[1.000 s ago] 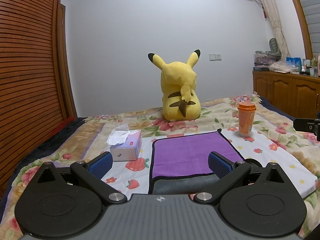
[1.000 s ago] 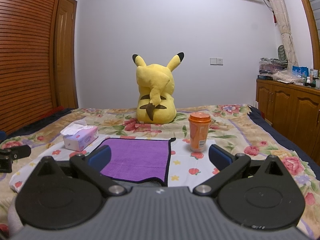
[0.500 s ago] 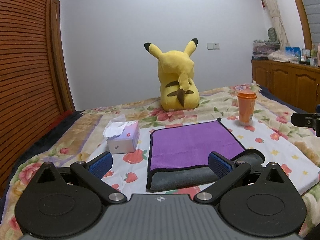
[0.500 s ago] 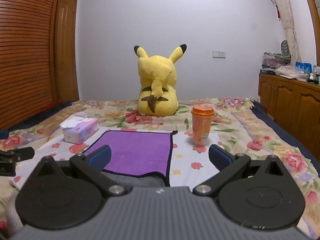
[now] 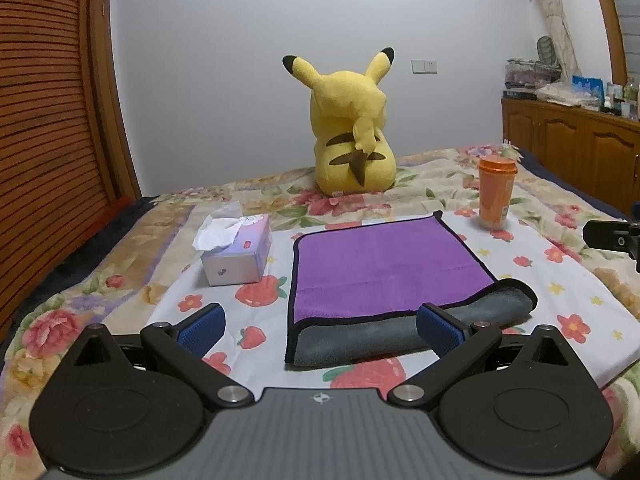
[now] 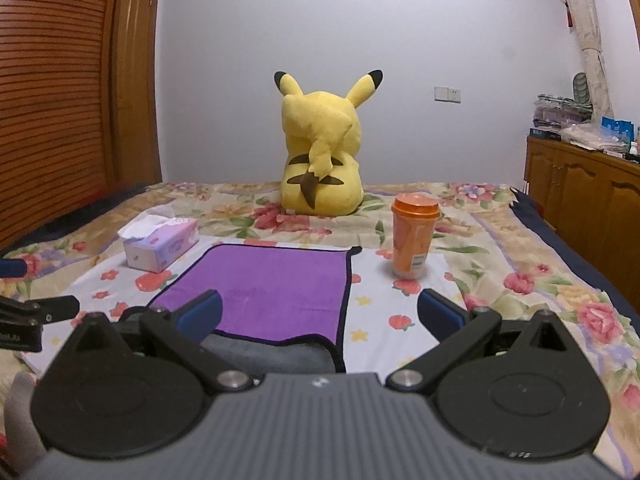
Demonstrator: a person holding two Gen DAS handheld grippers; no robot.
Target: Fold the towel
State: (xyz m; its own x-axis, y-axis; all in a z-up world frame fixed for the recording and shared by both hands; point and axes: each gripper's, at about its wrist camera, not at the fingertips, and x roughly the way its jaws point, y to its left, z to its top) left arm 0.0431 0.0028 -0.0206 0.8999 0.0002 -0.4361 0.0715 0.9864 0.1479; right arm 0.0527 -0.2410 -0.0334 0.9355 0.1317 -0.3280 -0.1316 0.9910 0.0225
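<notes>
A purple towel point(image 5: 384, 264) with a black edge and a grey underside lies folded on the bed, its grey fold at the near side. It also shows in the right wrist view point(image 6: 272, 284). My left gripper point(image 5: 320, 326) is open and empty, just short of the towel's near left corner. My right gripper point(image 6: 320, 312) is open and empty, over the towel's near right corner. Each gripper shows at the edge of the other's view.
A tissue box point(image 5: 236, 252) sits left of the towel. An orange cup point(image 5: 496, 192) stands to its right. A yellow plush toy point(image 5: 348, 136) sits behind. A wooden cabinet point(image 5: 572, 148) stands at the right, a slatted wooden wall point(image 5: 48, 120) at the left.
Both grippers have drawn back and risen from the towel, so more of its grey near fold shows. The towel lies still.
</notes>
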